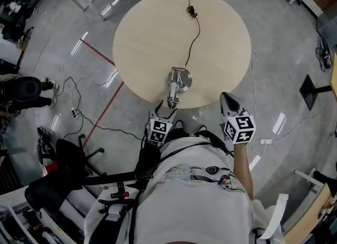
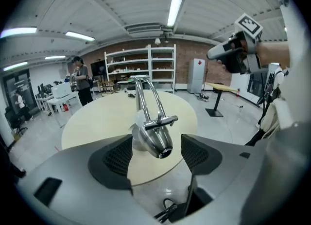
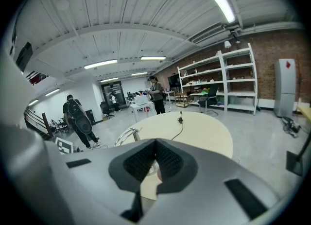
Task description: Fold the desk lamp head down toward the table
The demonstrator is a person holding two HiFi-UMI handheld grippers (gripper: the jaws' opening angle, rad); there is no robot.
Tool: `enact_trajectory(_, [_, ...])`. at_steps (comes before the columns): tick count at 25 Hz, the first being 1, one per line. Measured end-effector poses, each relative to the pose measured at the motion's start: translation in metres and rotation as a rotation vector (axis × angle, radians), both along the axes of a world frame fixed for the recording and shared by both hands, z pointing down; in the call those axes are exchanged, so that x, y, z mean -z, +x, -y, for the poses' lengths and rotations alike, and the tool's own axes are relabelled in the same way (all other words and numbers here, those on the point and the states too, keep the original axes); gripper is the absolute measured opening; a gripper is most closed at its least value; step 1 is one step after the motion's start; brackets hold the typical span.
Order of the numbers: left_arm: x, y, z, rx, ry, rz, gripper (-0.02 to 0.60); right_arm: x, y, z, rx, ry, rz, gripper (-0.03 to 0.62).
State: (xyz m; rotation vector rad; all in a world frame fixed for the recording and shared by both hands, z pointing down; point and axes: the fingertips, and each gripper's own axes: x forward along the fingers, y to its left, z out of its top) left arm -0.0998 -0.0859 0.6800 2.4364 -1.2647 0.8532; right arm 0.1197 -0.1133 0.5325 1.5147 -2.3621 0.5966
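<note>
A chrome desk lamp (image 1: 178,81) stands near the front edge of the round pale table (image 1: 158,37), its head (image 1: 172,99) tipped toward me. In the left gripper view the shiny lamp head (image 2: 154,141) hangs between the two black pads (image 2: 119,158) with a gap on each side, and its twin-rod arm (image 2: 146,97) rises behind. My left gripper (image 1: 166,112) (image 2: 155,153) is open around the head without touching it. My right gripper (image 1: 229,100) (image 3: 154,163) is shut on nothing, held off the table's edge to the right of the lamp (image 3: 127,134).
The lamp's black cord (image 1: 194,32) runs across the table to the far side. An office chair (image 1: 58,174) stands at my left, and a black stand base (image 1: 310,90) lies at the right. People stand by desks in the background (image 3: 156,95); white shelves (image 2: 146,68) line the brick wall.
</note>
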Motion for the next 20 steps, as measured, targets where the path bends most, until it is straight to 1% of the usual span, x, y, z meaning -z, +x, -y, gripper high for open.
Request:
enact_trajectory(2, [0.022, -0.009, 0.0, 0.038, 0.031, -0.057, 0.319, 0.001, -0.001, 0.001, 0.004, 0.001, 0.004, 0.005])
enact_trajectory(3, [0.034, -0.013, 0.002, 0.055, 0.05, -0.074, 0.319, 0.002, -0.002, 0.001, 0.006, 0.002, 0.006, 0.005])
enact_trajectory(6, [0.068, -0.027, 0.01, 0.075, 0.12, -0.07, 0.311, 0.005, -0.006, 0.003, 0.018, 0.011, 0.012, 0.005])
enact_trajectory(9, [0.111, -0.034, 0.028, 0.086, 0.223, -0.094, 0.245, 0.011, -0.013, 0.006, 0.033, 0.024, 0.014, 0.005])
enact_trajectory(11, [0.141, -0.037, 0.042, 0.105, 0.287, -0.12, 0.228, 0.016, -0.017, 0.01, 0.042, 0.035, 0.016, 0.005])
enact_trajectory(13, [0.167, -0.039, 0.053, 0.131, 0.342, -0.134, 0.178, 0.022, -0.021, 0.015, 0.05, 0.053, 0.019, 0.005])
enact_trajectory(16, [0.196, -0.044, 0.065, 0.176, 0.418, -0.142, 0.066, 0.033, -0.024, 0.02, 0.056, 0.085, 0.023, 0.005])
enact_trajectory(17, [0.204, -0.046, 0.068, 0.19, 0.436, -0.148, 0.003, 0.037, -0.023, 0.022, 0.055, 0.094, 0.028, 0.005])
enact_trajectory(20, [0.226, -0.045, 0.074, 0.194, 0.472, -0.173, 0.003, 0.049, -0.017, 0.027, 0.041, 0.119, 0.06, 0.005])
